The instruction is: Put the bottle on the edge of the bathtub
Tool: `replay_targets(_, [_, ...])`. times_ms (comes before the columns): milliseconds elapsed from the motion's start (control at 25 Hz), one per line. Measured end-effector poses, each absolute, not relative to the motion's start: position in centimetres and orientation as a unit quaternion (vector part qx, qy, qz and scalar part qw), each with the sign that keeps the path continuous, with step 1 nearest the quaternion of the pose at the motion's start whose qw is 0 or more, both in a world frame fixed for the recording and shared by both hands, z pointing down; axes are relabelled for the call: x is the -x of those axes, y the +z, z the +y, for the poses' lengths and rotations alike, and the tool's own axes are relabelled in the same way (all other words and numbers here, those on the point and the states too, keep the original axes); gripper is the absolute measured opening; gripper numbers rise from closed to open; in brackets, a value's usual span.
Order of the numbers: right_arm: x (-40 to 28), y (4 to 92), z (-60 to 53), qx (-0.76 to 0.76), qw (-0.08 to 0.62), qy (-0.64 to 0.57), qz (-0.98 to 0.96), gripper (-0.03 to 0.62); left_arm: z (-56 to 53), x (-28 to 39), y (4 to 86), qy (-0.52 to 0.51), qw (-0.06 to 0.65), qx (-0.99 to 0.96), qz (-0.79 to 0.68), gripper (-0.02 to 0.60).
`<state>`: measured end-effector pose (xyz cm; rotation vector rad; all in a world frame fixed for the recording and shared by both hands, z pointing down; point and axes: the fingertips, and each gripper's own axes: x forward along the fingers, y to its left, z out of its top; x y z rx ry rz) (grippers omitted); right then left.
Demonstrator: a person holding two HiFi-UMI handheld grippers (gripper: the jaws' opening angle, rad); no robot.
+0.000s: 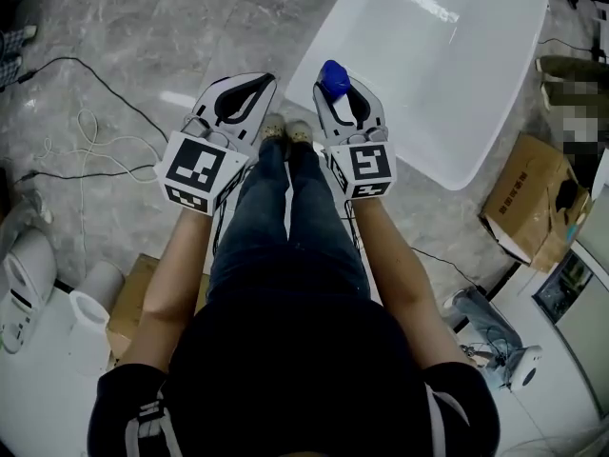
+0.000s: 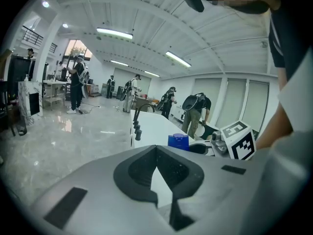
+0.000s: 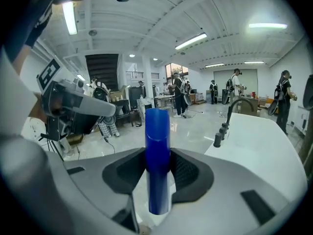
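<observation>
**Item held.** The right gripper [image 1: 347, 98] is clamped on the blue bottle [image 1: 333, 78], with the pads closed on its body and the capped top standing clear above the jaws. In the right gripper view the bottle [image 3: 157, 131] stands upright between the 2 pads. The left gripper [image 1: 245, 98] has its jaw tips together and carries nothing.

**Position.** The bottle is just short of the near rim of the bathtub [image 1: 419, 165], over the floor [image 1: 143, 27], not yet over the rim.

**Handling, as judged.** The bottle is slim, smooth and glossy, probably rigid plastic and light. It is likely to slip under a loose hold and to topple if released off plumb. The present mid-body hold looks sound, since it leaves the base free to seat first.

**Edges and room.**
- The bathtub rim is white, glossy and rounded toward the basin, so a base set partly over either edge could slide off.
- A dark faucet [image 3: 234, 109] and 3 small knobs stand on the bathtub's rim, so the bottle is better placed away from them.
- A cardboard box [image 1: 533, 198] sits beside the bathtub's far corner.
- Cables [image 1: 95, 122] lie on the floor well away from the bathtub.
- The approach to the near rim is open.
</observation>
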<state>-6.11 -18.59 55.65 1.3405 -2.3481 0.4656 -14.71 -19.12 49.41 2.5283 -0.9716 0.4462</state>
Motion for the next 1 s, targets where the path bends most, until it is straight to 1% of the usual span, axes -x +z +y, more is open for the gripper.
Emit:
replay_targets(240, [6.4,60.8,-18.6,-0.466,0.24,0.185,-0.832,0.166,-18.7,14.6,53.0,0.171,0.219,-0.898,-0.342,0.021])
replay_targets(560, [7.6,65.7,-18.4,-0.442,0.301,0.185,-0.825,0.164,-18.0,14.9,55.6,0.184,0.242,-0.891,-0.336,0.021])
replay_targets(1000, [7.9,67.8,-17.5,-0.441,0.329,0.176,-0.816,0.164,-16.8,15.0,56.6,0.189,0.25,-0.891,-0.328,0.021])
